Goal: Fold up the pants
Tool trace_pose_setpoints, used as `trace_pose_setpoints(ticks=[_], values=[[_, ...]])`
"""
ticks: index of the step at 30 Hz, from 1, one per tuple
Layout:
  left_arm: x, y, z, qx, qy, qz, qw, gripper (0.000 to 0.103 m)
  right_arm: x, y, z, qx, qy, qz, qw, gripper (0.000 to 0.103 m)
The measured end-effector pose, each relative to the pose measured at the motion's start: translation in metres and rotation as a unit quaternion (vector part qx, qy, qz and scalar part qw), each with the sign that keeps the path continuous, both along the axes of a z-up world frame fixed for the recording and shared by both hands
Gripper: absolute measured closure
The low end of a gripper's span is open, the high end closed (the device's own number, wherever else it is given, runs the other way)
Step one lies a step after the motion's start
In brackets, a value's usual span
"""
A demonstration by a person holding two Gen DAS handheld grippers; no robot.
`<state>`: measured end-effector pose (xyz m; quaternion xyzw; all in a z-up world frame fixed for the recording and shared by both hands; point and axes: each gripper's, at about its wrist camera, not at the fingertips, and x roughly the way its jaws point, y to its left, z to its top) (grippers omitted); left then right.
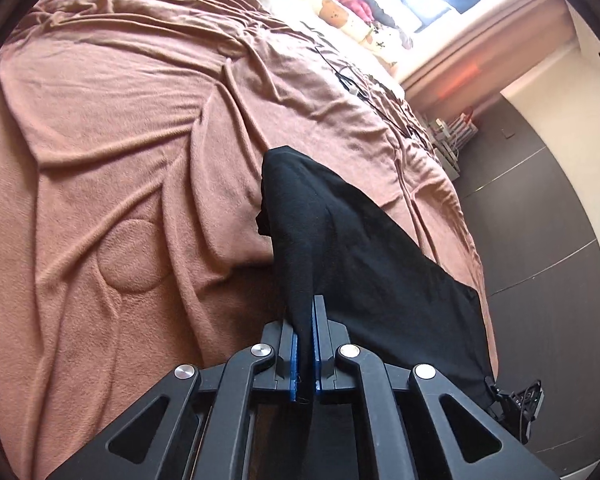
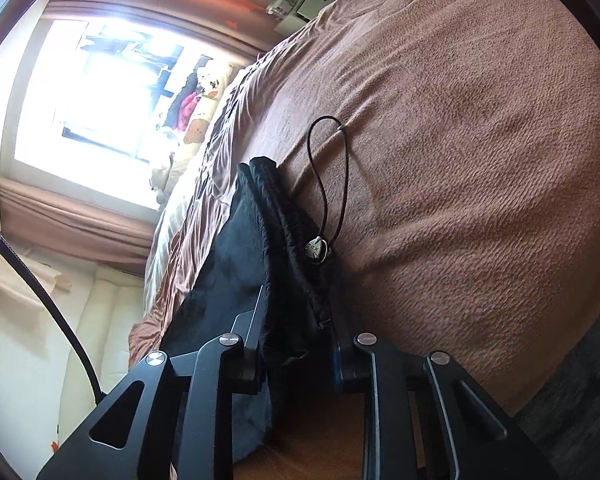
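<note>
Black pants stretched edge-on between both claws above the bed, long axis running claw to claw: left claw pinched a thin edge, right claw clamped a thicker bunch.

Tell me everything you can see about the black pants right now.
The black pants are soft, matte fabric, bunched and creased rather than flat. The left gripper is shut on a thin fold; the right gripper clamps a thicker bunch with a gathered, ribbed edge, possibly the waistband. The fabric drapes between them over the edge of the brown blanket. A black cord loop with a small tag lies against them.
</note>
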<state>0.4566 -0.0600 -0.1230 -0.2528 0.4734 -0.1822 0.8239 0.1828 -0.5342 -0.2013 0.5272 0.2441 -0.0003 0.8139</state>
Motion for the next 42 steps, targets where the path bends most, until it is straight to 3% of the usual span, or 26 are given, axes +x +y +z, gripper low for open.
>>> trace_pose_setpoints(ticks=[14,25,39,42], values=[[-0.012,0.109,-0.002,0.029,0.028,0.057,0.9976,0.098,0.028,0.086,-0.003,0.023,0.019,0.075,0.997,0.084],[-0.011,0.182,0.000,0.049,0.034,0.084,0.9947,0.098,0.060,0.129,0.004,0.031,0.035,0.111,0.993,0.084],[-0.001,0.222,-0.025,0.056,0.065,0.091,0.9921,0.097,0.075,0.156,0.003,-0.008,0.040,0.111,0.993,0.084],[0.003,0.221,-0.031,0.063,0.078,0.090,0.9909,0.092,0.077,0.154,-0.001,-0.013,0.044,0.104,0.994,0.084]])
